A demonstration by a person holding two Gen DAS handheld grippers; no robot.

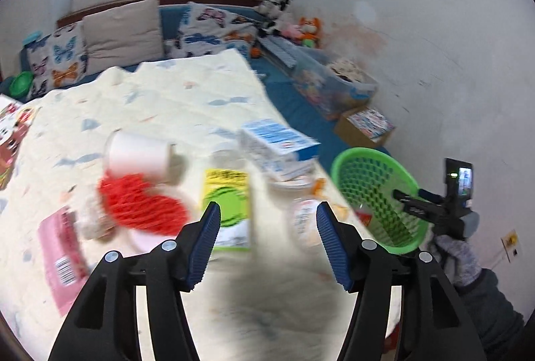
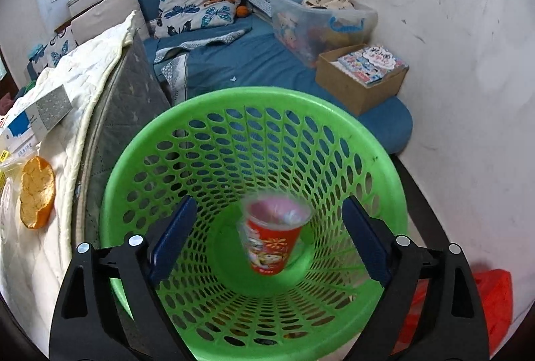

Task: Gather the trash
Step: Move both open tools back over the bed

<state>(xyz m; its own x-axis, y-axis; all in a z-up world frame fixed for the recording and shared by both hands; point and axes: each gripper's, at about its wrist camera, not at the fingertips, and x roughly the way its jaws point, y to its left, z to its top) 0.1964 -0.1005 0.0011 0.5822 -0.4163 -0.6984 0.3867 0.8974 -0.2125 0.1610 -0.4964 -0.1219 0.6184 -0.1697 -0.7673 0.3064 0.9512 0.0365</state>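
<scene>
- The right gripper (image 2: pixel 267 239) is spread wide above the green basket (image 2: pixel 133 180), its blue pads (image 2: pixel 172 239) clear of the mesh wall and touching nothing
- Between those pads, inside the green basket, a red paper cup (image 2: pixel 271 242) sits tilted and blurred, mouth up, apart from both fingers
- Left of the green basket, on the quilt at the mattress edge, lies an orange peel (image 2: pixel 36 192); beyond it a blue and white carton (image 2: pixel 30 123)
- To the right of the green basket, low down, a red plastic bag (image 2: pixel 491 304) shows
- Beyond the green basket sit a cardboard box of books (image 2: pixel 359 78) and, farther back, a clear storage bin (image 2: pixel 321 23)
- The left gripper (image 1: pixel 267 220) is also spread wide and holds nothing, hovering over the cream quilt (image 1: pixel 167 100)
- Just ahead of its pads (image 1: pixel 209 240), left of the green basket (image 1: pixel 378 197), lie a yellow and green packet (image 1: pixel 227 207) and a blurred white lidded cup (image 1: pixel 304 220)
- Farther left lie a red mesh bag (image 1: pixel 140 204), a white paper cup (image 1: pixel 140 153) on its side, and a pink wrapper (image 1: pixel 63 254)
- A blue and white milk box (image 1: pixel 277 147) lies behind the packet, near the green basket
</scene>
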